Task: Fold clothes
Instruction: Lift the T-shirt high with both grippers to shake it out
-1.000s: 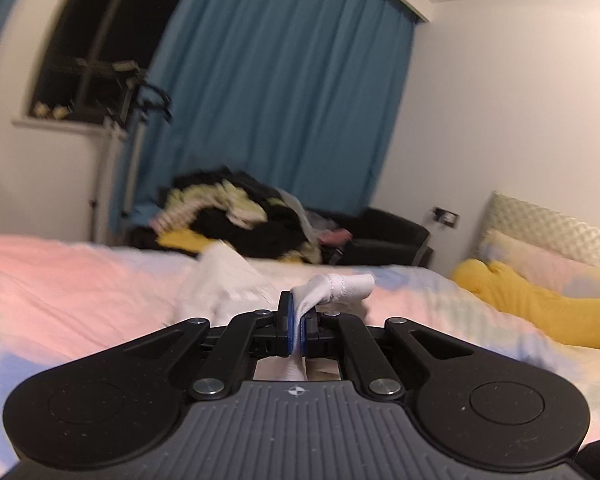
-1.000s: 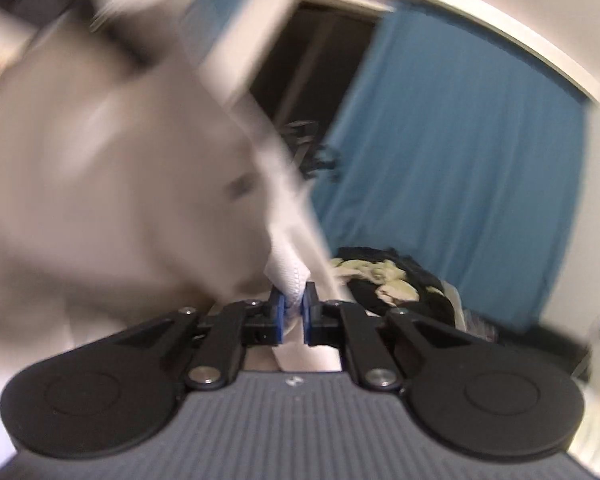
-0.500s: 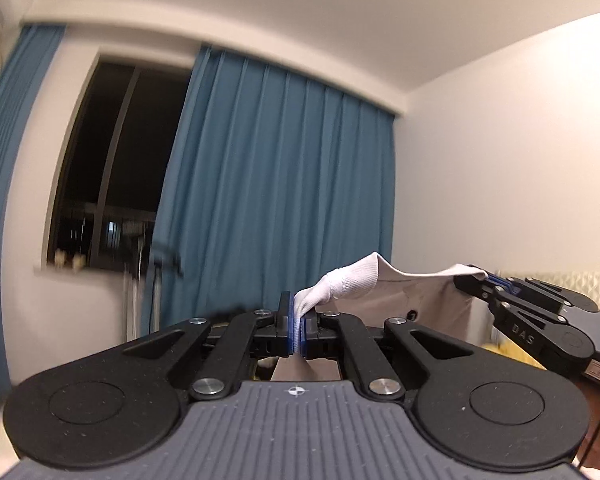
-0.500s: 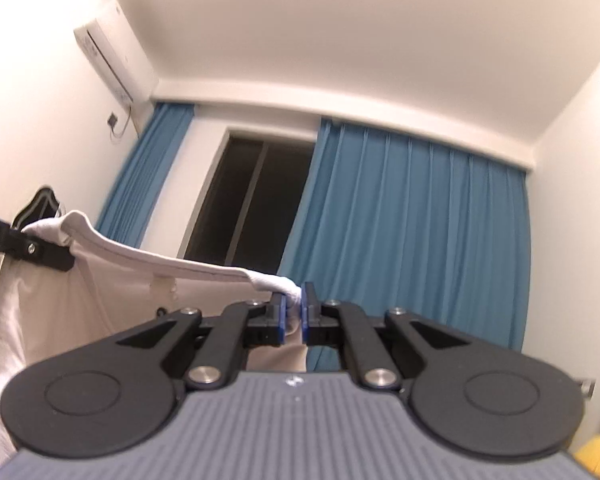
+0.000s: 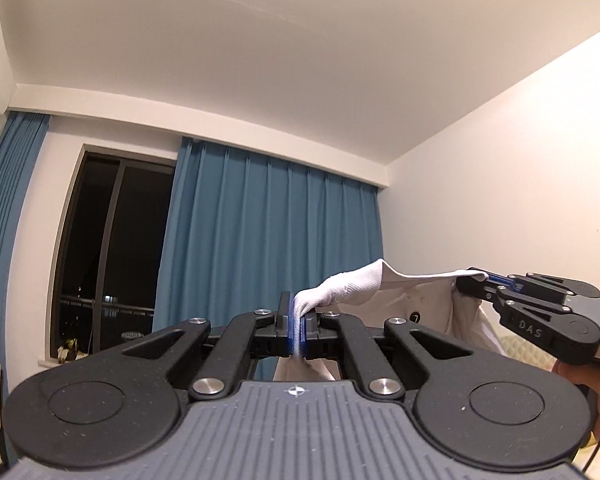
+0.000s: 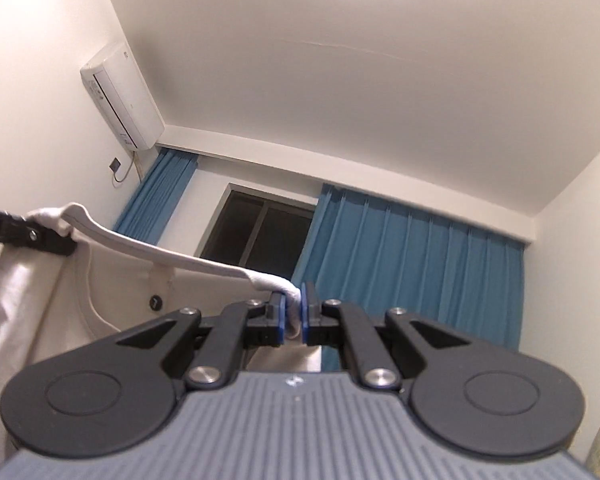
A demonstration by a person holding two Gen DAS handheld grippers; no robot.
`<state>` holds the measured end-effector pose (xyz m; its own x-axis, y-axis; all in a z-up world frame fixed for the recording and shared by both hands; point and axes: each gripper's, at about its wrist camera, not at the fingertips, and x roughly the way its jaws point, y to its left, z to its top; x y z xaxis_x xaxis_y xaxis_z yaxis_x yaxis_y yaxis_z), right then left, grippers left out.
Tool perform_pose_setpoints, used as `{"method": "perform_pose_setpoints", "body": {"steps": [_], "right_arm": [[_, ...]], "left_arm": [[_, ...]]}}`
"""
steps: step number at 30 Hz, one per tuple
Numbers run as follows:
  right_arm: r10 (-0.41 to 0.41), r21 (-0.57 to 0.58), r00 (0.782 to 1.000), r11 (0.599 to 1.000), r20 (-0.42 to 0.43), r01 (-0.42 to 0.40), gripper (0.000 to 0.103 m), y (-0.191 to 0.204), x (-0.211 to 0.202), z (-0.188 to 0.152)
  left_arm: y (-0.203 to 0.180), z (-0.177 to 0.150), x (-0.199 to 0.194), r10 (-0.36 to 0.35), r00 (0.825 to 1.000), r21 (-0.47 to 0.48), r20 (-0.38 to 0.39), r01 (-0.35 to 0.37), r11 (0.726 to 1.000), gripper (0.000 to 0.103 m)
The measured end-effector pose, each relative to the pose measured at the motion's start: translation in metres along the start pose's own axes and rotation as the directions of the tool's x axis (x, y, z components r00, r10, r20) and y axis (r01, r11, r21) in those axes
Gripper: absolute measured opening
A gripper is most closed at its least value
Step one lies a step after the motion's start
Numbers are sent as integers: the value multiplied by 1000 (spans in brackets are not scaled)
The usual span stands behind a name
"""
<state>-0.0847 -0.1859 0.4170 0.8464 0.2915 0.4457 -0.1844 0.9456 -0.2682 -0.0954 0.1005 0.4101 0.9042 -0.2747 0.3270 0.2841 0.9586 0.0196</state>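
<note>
Left tool (image 5: 299, 330) and right tool (image 6: 293, 316) each pinch the cream garment's (image 5: 424, 304) white ribbed edge

We see blue curtains (image 5: 268, 240) hanging beside a dark window (image 5: 108, 256), under a plain white ceiling (image 6: 360, 72). A white air conditioner (image 6: 122, 94) sits high on the wall, a cable (image 6: 126, 168) trailing down below it near a small wall socket (image 6: 115, 166).

Left gripper (image 5: 298, 330): black linkage arms, blue pads, silver screws, grey ribbed body.
Right gripper (image 6: 294, 316): same black arms, blue pads, silver screws; white letters "DAS" on its side.
</note>
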Motion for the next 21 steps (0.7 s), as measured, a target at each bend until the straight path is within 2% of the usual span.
{"method": "perform_pose_setpoints", "body": {"steps": [7, 10, 13, 16, 19, 21], "right_arm": [[-29, 1, 999, 1000, 44, 29, 9, -7, 48, -2], [-49, 9, 996, 999, 68, 49, 9, -18, 81, -4], [-66, 12, 996, 998, 56, 66, 9, -29, 124, -19], [-55, 27, 998, 998, -35, 56, 9, -34, 174, -68], [-33, 85, 991, 995, -131, 45, 9, -34, 204, -159], [-30, 116, 985, 992, -168, 50, 9, -28, 212, -228]], "left_arm": [[13, 19, 47, 4, 999, -28, 46, -3, 1000, 4], [18, 30, 81, 2, 998, -15, 57, -1, 1000, 4], [26, 20, 131, 19, 999, 8, 26, -19, 1000, 4], [40, -30, 191, 32, 997, 2, -68, -32, 999, 4], [57, -120, 236, 15, 991, -40, -135, -21, 999, 4], [63, -191, 258, 35, 980, -45, -194, -45, 998, 4]]}}
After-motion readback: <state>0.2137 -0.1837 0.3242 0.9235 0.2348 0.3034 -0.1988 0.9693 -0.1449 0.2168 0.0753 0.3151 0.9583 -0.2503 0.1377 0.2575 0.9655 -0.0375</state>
